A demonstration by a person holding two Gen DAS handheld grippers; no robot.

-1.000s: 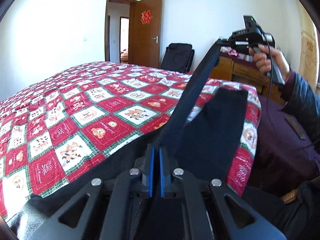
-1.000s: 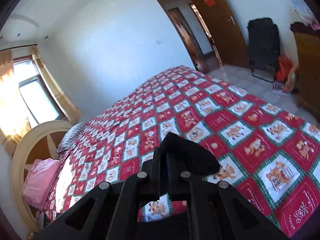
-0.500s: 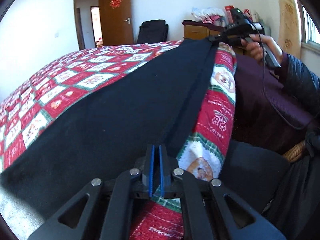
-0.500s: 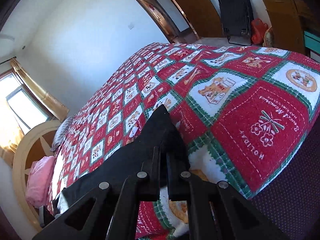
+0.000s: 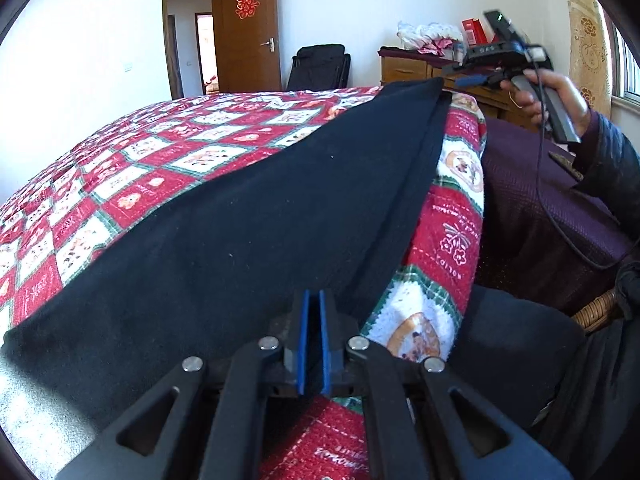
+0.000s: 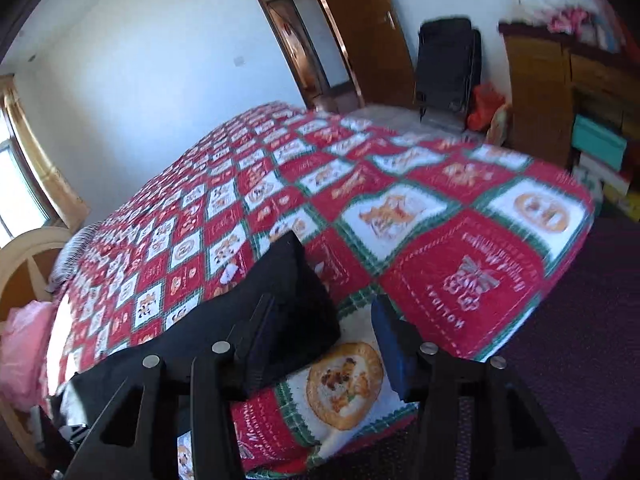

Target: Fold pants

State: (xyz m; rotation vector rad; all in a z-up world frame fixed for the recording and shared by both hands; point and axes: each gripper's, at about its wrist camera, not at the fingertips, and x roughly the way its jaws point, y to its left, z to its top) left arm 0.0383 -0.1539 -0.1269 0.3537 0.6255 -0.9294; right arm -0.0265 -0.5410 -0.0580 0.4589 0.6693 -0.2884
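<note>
The black pants (image 5: 248,232) lie stretched along the near edge of the bed, folded lengthwise. My left gripper (image 5: 313,320) is shut on the near end of the pants. The far end (image 6: 288,280) lies on the quilt at the bed's corner. My right gripper (image 6: 324,332) is open, its jaws spread, with the pants' end beside its left finger (image 6: 260,336). The right gripper also shows in the left wrist view (image 5: 472,78), held by a hand just past the pants' far end.
The bed carries a red, white and green patchwork quilt (image 5: 168,148) whose edge hangs down at the right (image 5: 452,220). A purple cover (image 5: 528,200) lies beside it. A wooden dresser (image 6: 536,92), black chair (image 6: 444,60) and open door (image 5: 248,28) stand beyond.
The pants came down from being held up in the air onto the bed. My right gripper opened and let go of the far end. My left gripper stays shut.
</note>
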